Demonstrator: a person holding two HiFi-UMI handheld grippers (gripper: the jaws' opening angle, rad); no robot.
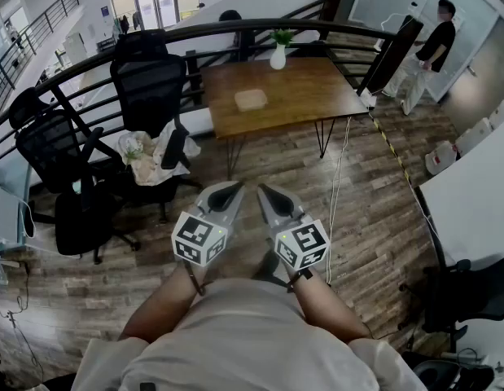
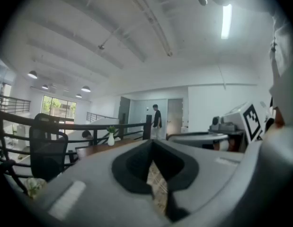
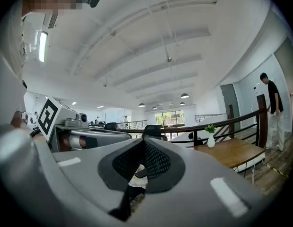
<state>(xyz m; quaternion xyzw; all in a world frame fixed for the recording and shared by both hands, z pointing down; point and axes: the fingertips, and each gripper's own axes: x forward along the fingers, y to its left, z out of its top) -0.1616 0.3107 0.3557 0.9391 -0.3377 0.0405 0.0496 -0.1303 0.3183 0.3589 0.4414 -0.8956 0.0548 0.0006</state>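
In the head view I hold both grippers close to my body, above a wooden plank floor (image 1: 374,218), pointing forward. My left gripper (image 1: 233,187) is shut with nothing between its jaws, its marker cube (image 1: 199,238) just behind. My right gripper (image 1: 264,190) lies beside it, also shut and empty. The two tips sit a few centimetres apart and touch nothing. The left gripper view shows its grey jaws (image 2: 152,143) meeting at the tip, with floor through the gap below. In the right gripper view the jaws (image 3: 144,143) likewise meet.
A wooden table (image 1: 317,96) stands ahead with a white vase and plant (image 1: 278,51) and a pale square mat (image 1: 252,99). Black office chairs (image 1: 150,88) are at the left, one holding a heap of cloth (image 1: 150,157). A curved black railing (image 1: 235,29) runs behind. A person (image 1: 431,47) stands far right.
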